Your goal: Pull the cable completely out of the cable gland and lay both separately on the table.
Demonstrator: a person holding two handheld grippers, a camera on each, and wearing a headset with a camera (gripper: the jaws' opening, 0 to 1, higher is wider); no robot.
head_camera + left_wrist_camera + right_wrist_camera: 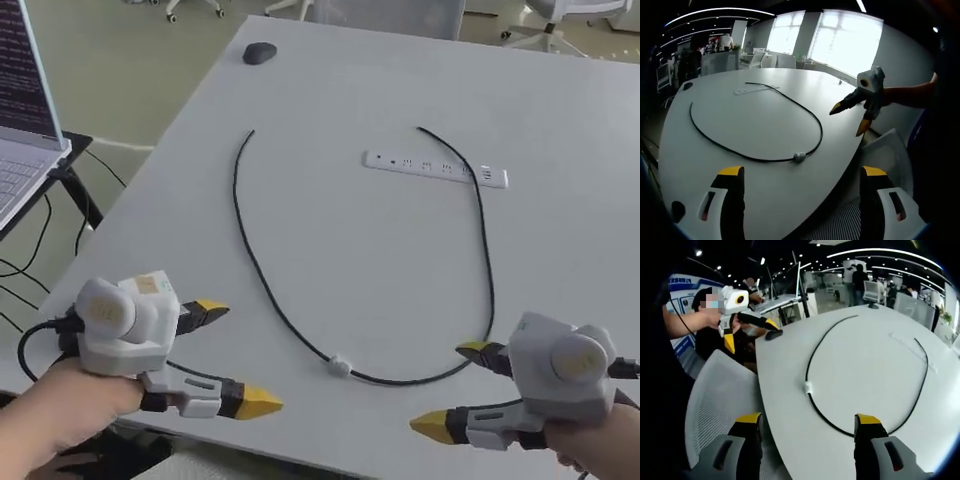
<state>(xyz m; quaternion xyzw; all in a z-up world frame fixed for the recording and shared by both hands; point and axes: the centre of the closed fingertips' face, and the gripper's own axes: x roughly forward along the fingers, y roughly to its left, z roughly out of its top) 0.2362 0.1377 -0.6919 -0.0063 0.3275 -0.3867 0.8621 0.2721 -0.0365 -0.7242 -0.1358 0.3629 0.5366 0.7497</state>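
Observation:
A long black cable [250, 263] [735, 150] [816, 347] lies in a wide U on the white table [340, 240]. A small white cable gland [340, 366] [799, 157] [808, 387] sits threaded on it at the bottom of the loop, near the table's front edge. My left gripper [238, 357] [799, 172] hovers open at the front left, short of the gland. My right gripper [452, 386] [808, 419] hovers open at the front right, close to the cable's curve. Both have yellow-tipped jaws with nothing between them.
A white power strip [436, 168] lies across the middle of the table inside the loop. A dark mouse [260, 53] rests at the far left corner. A laptop [25, 120] stands on a side stand to the left. A mesh chair [715, 400] is at the near edge.

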